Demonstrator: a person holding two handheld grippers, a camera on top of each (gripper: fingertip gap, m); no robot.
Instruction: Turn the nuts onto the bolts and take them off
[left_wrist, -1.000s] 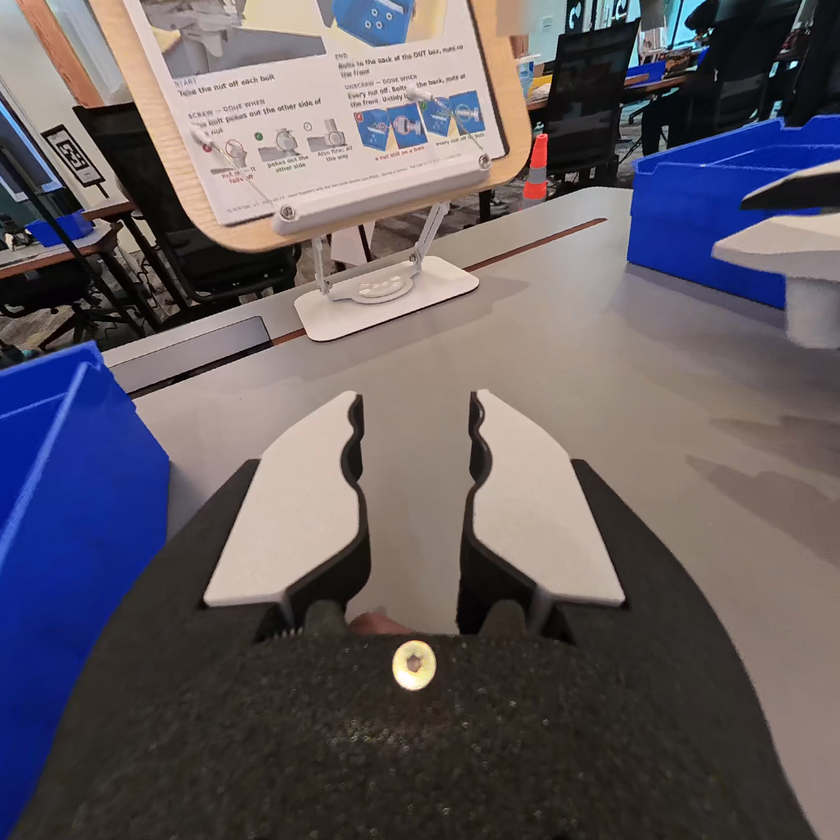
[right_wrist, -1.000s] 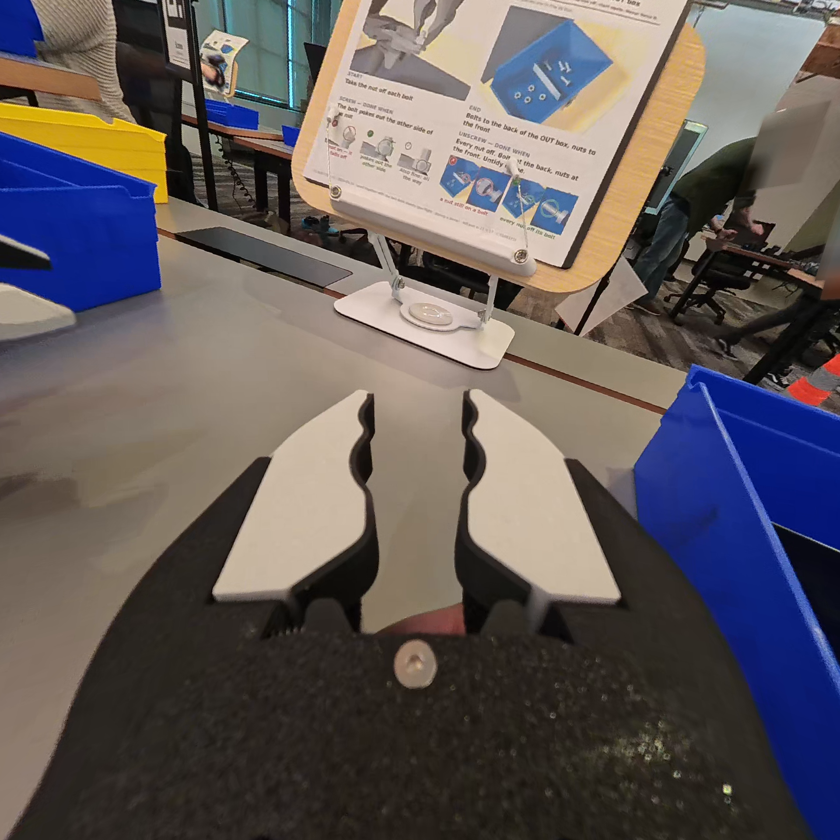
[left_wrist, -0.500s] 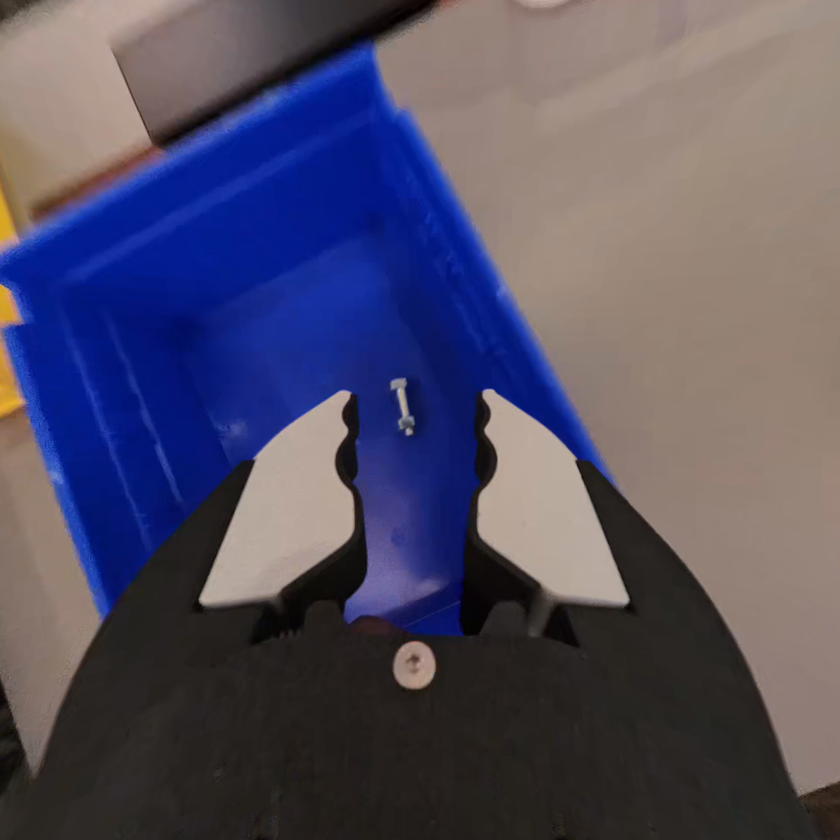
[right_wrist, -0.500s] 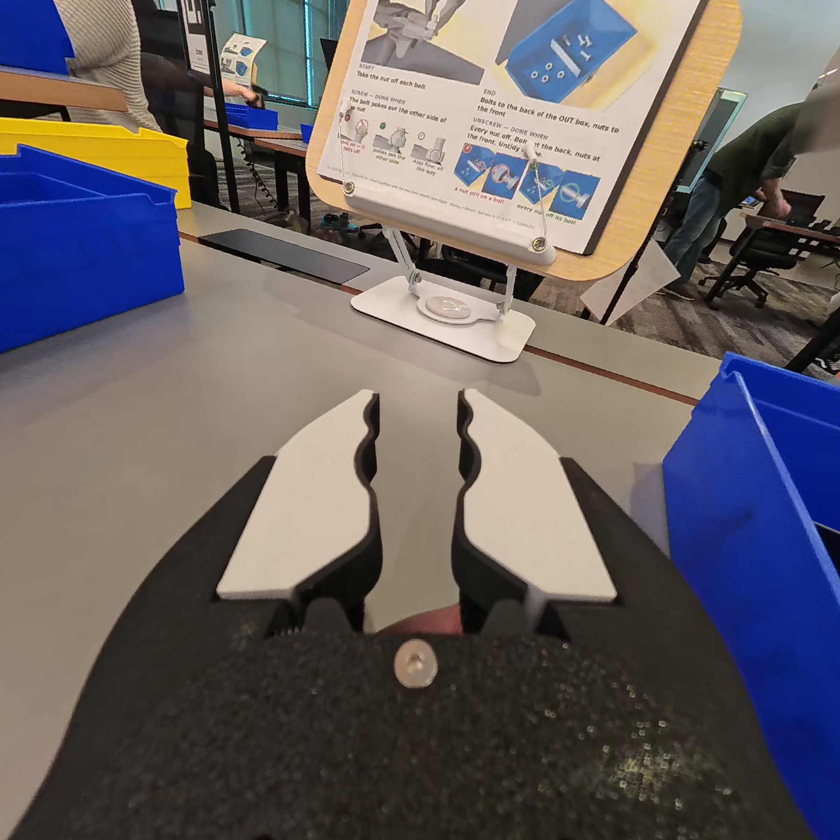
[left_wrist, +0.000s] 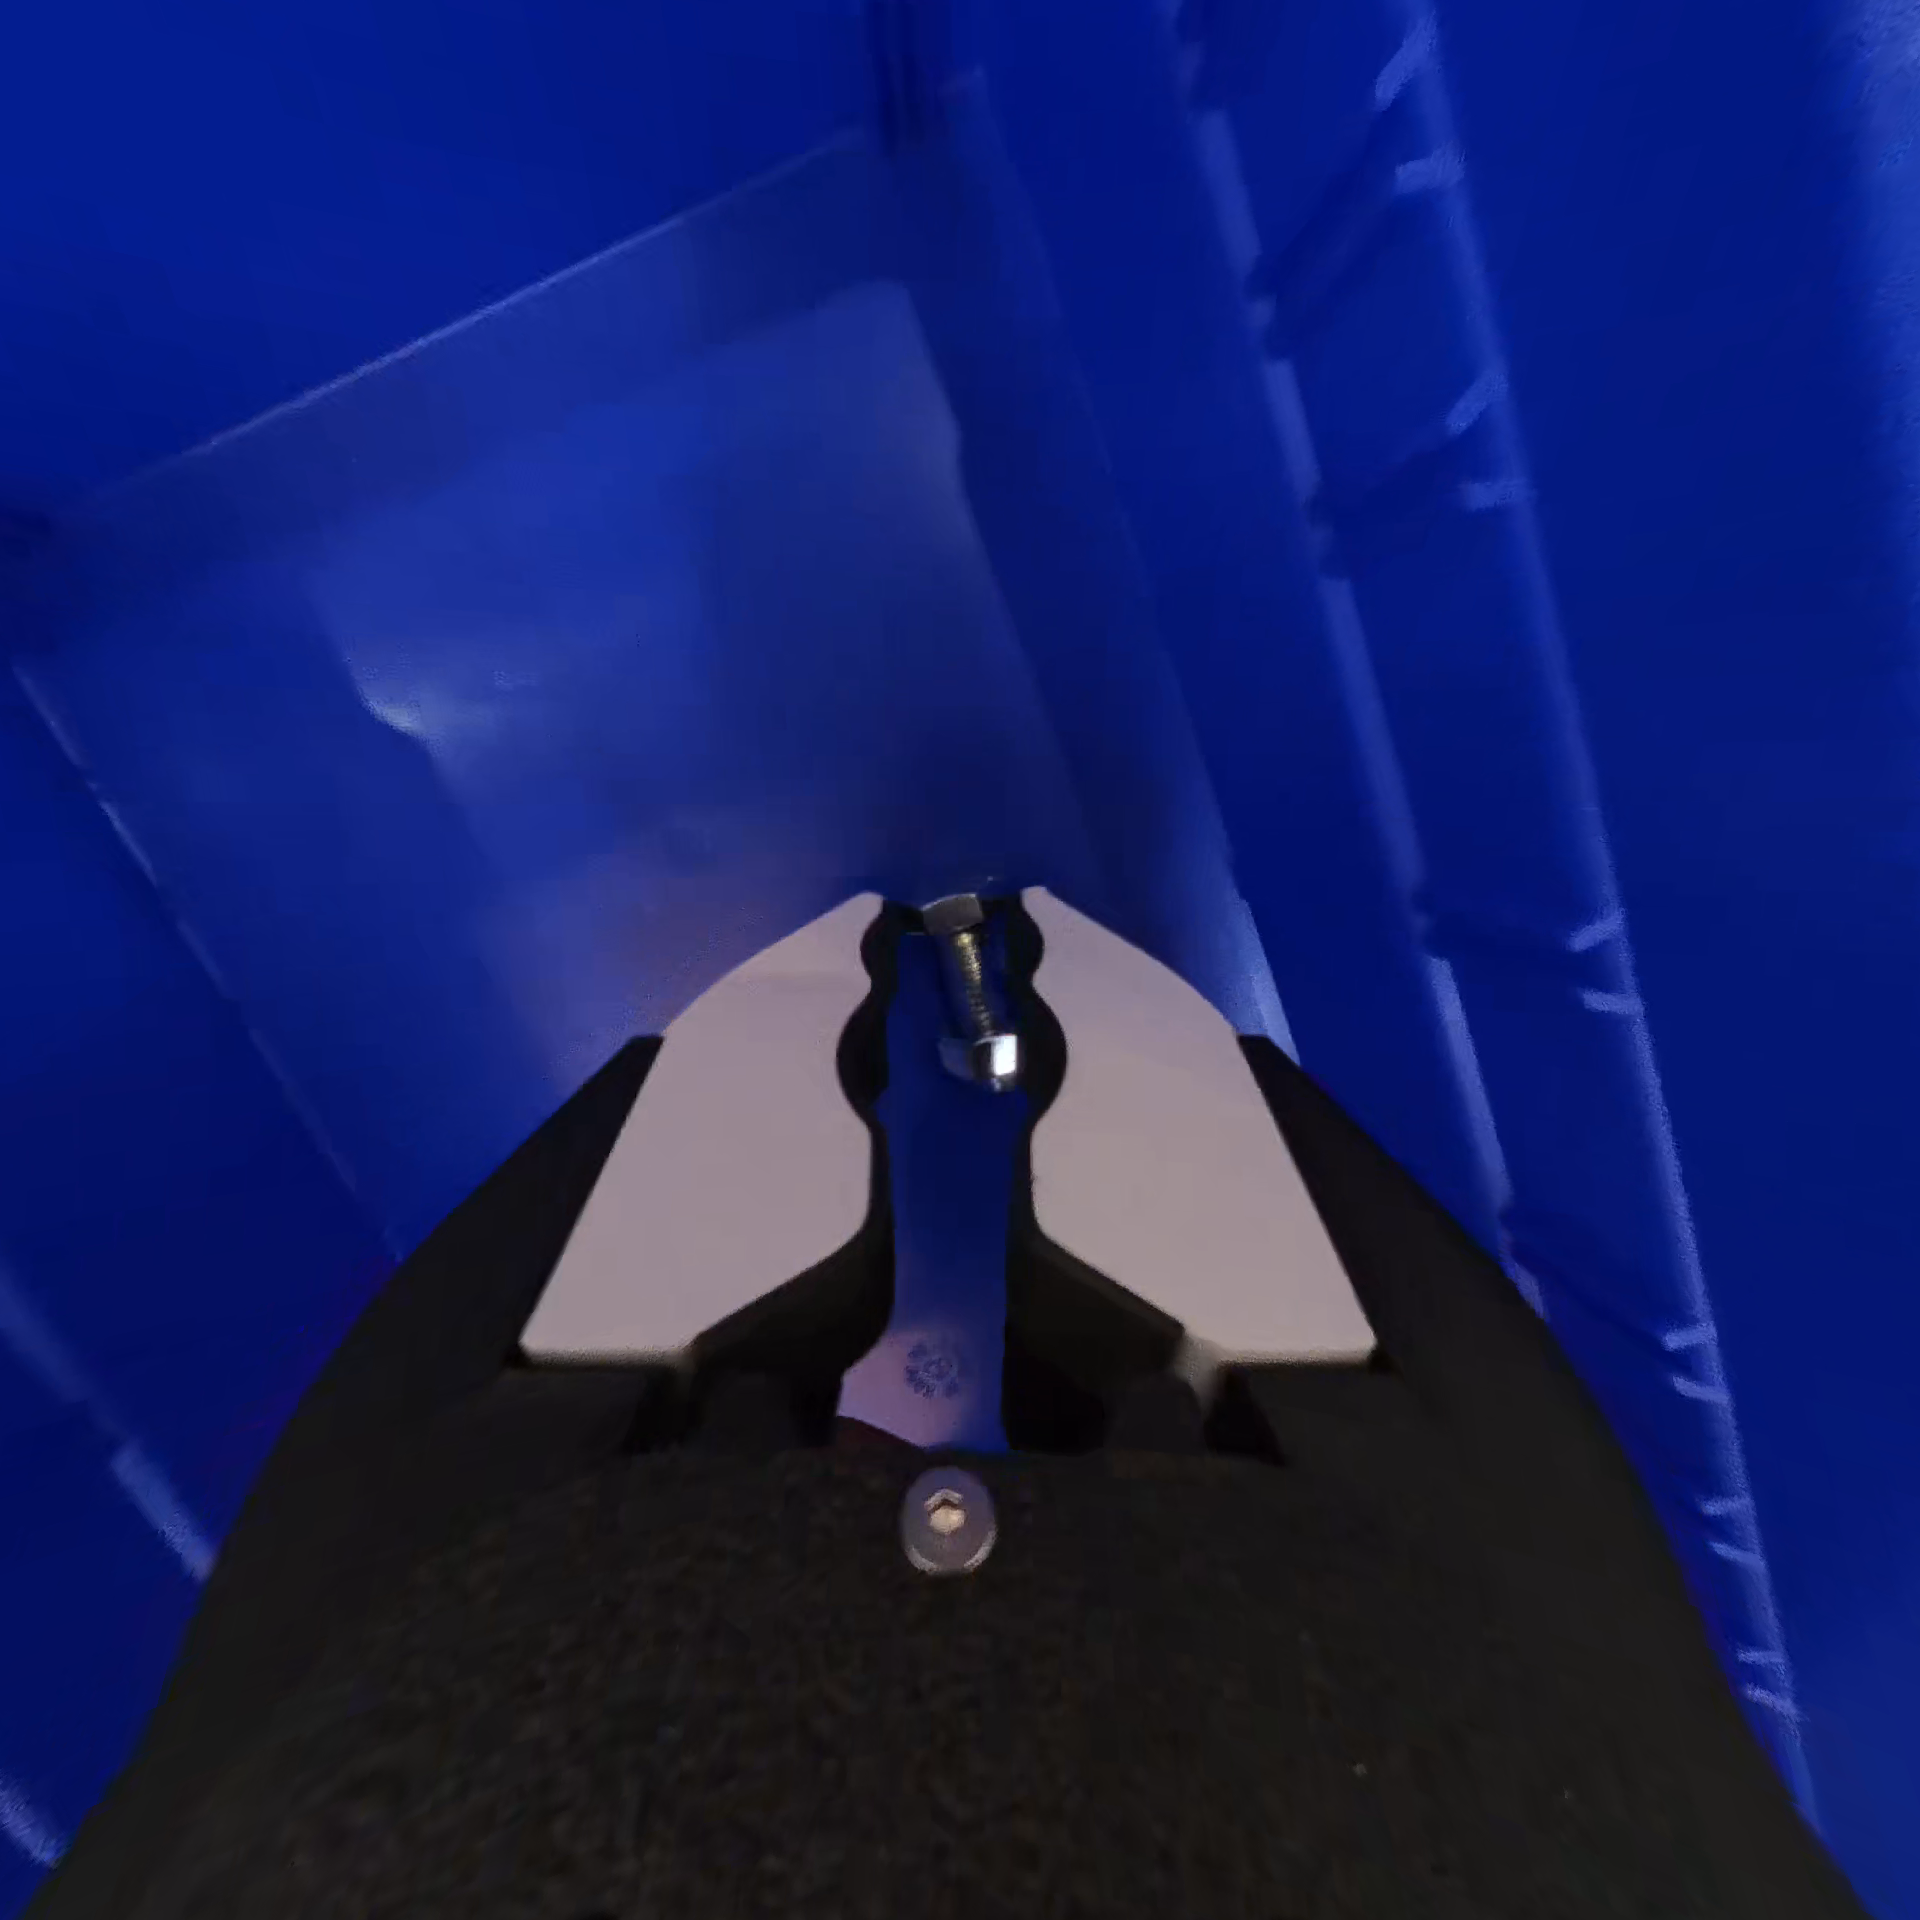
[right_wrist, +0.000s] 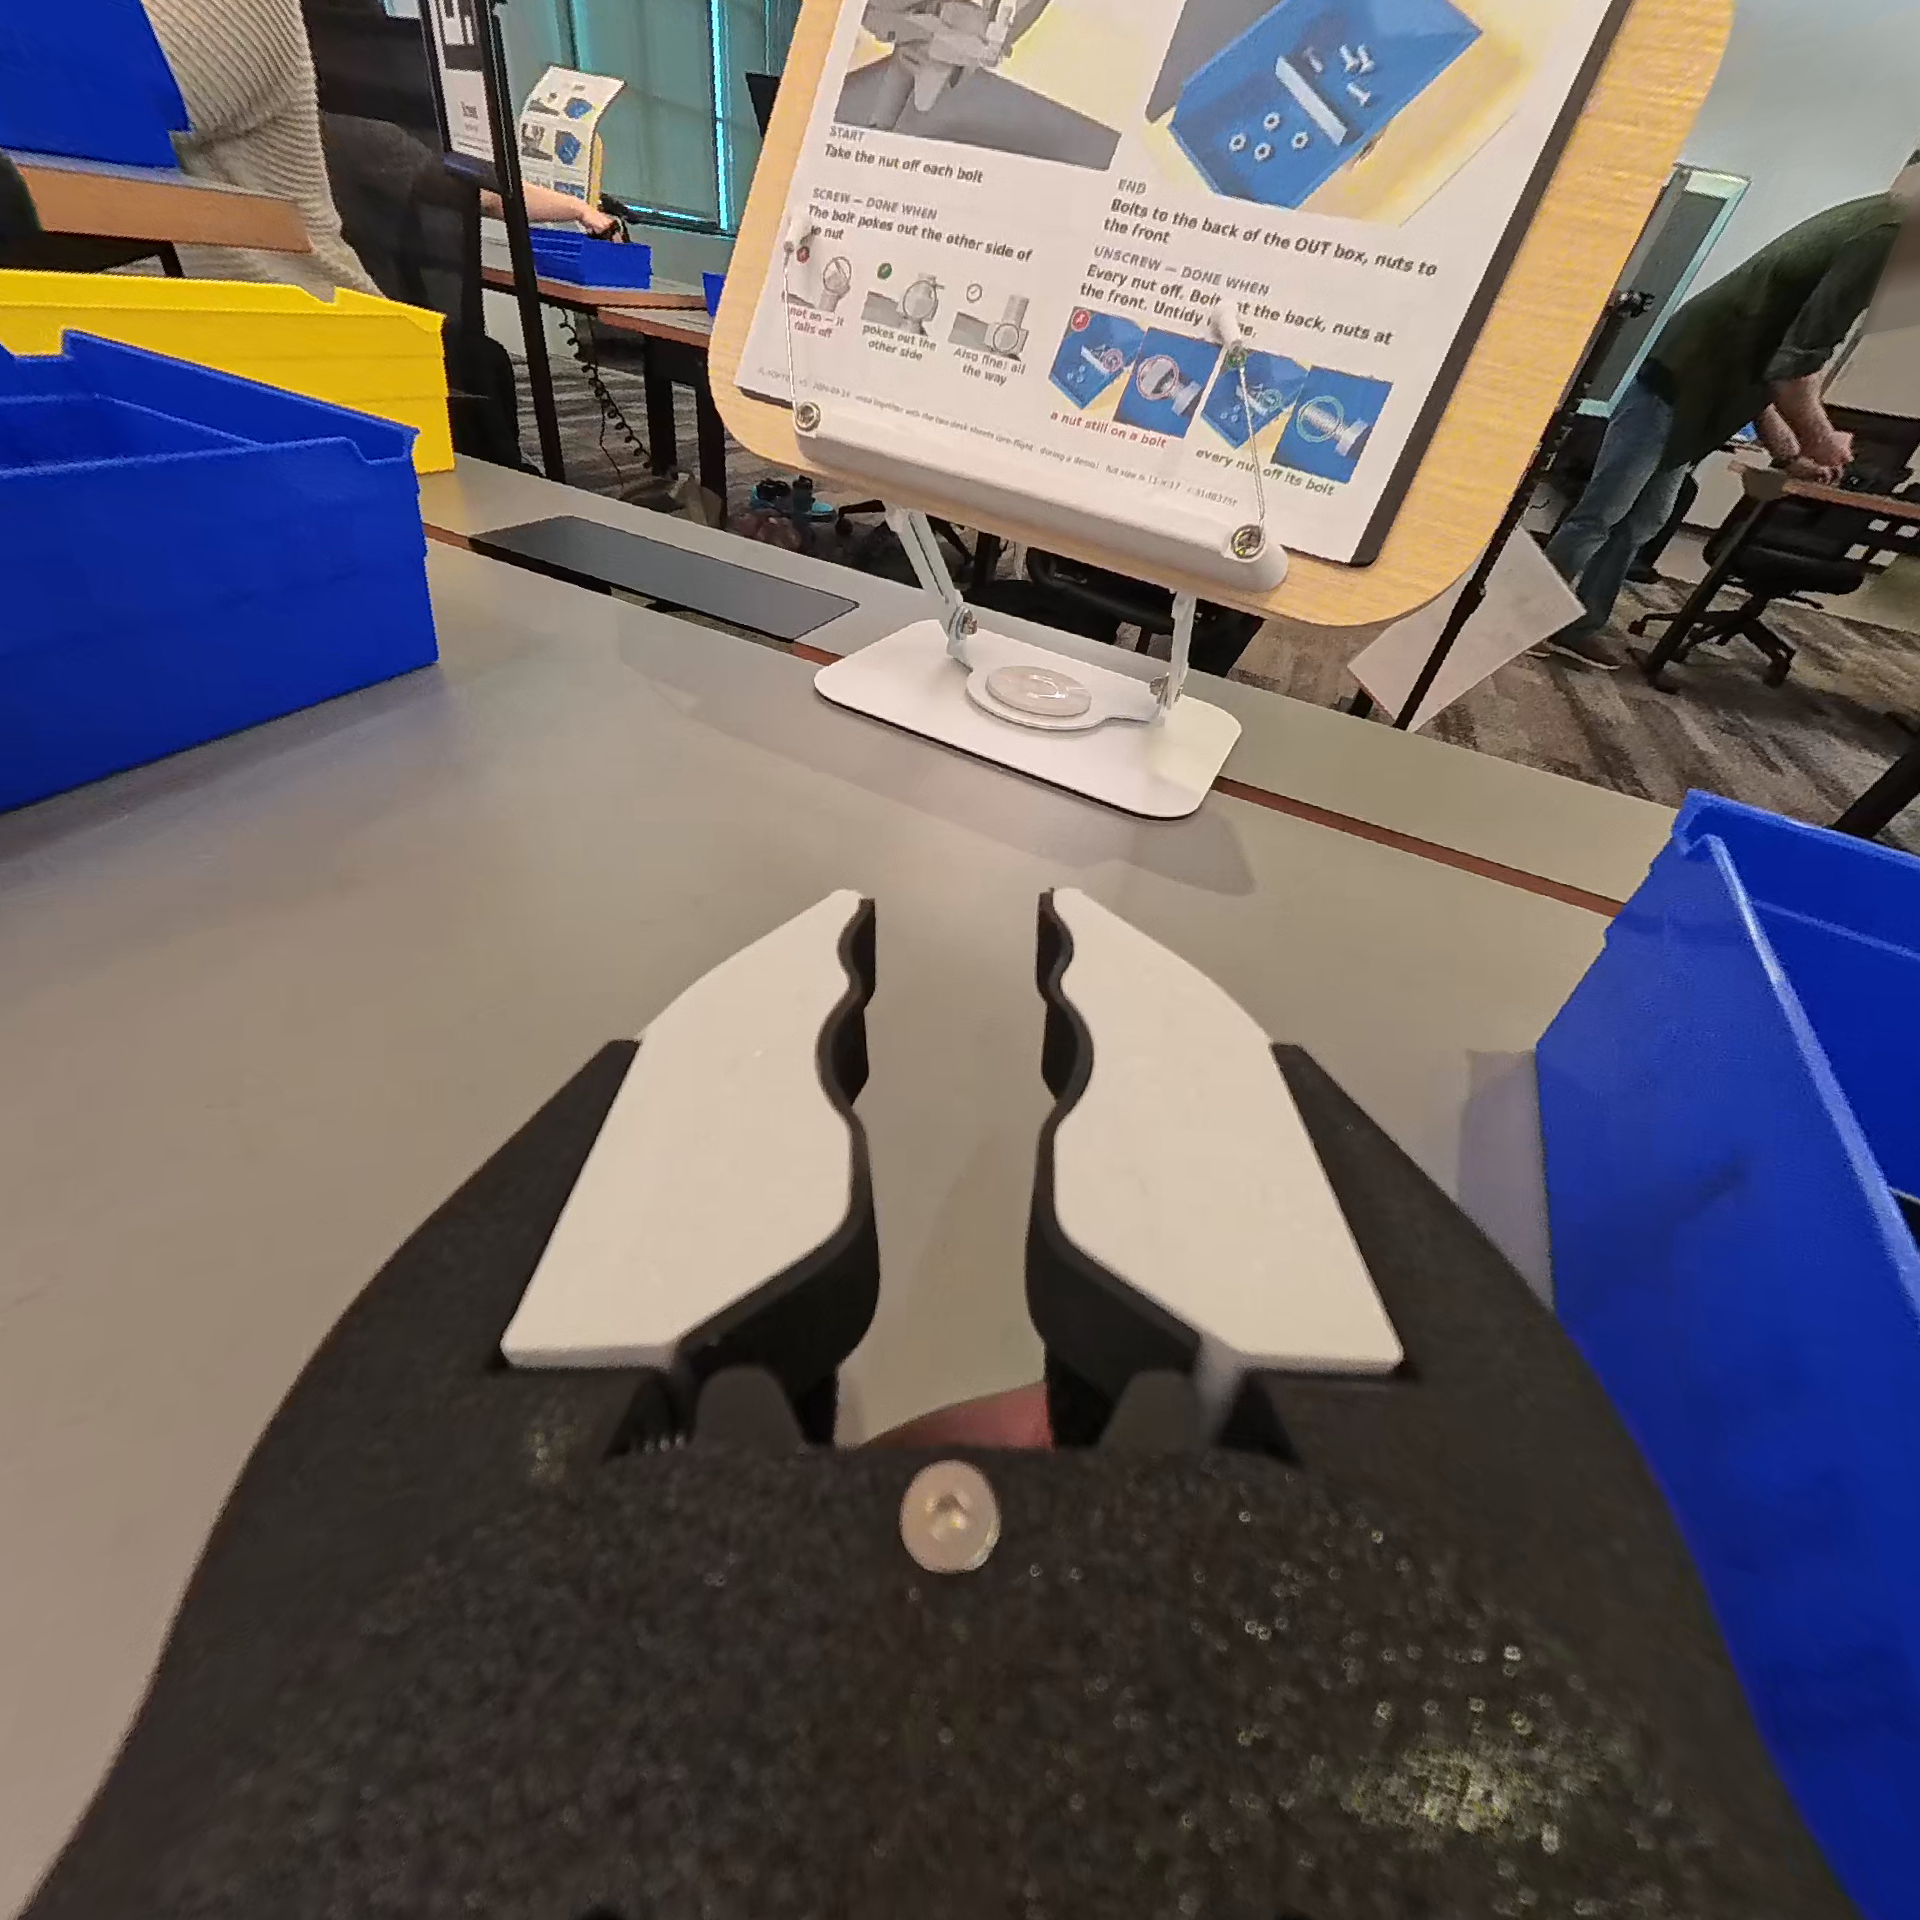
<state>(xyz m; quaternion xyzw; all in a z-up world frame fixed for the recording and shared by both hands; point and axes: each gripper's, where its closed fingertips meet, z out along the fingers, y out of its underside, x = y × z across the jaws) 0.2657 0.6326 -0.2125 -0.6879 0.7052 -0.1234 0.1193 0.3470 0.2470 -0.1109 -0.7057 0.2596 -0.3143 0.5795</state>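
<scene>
While the left gripper reaches deep inside a blue bin, its two fingers are closed on one silver bolt, pinching it near the tips; one nut sits on the end of the bolt nearer the camera. Whether the bolt touches the bin floor I cannot tell. The right gripper hovers level over the grey table, its two fingers parted and holding nothing. On this table I count two blue bins, one at the left and one at the right, and one instruction board on a white stand. One yellow bin stands behind the left blue one.
</scene>
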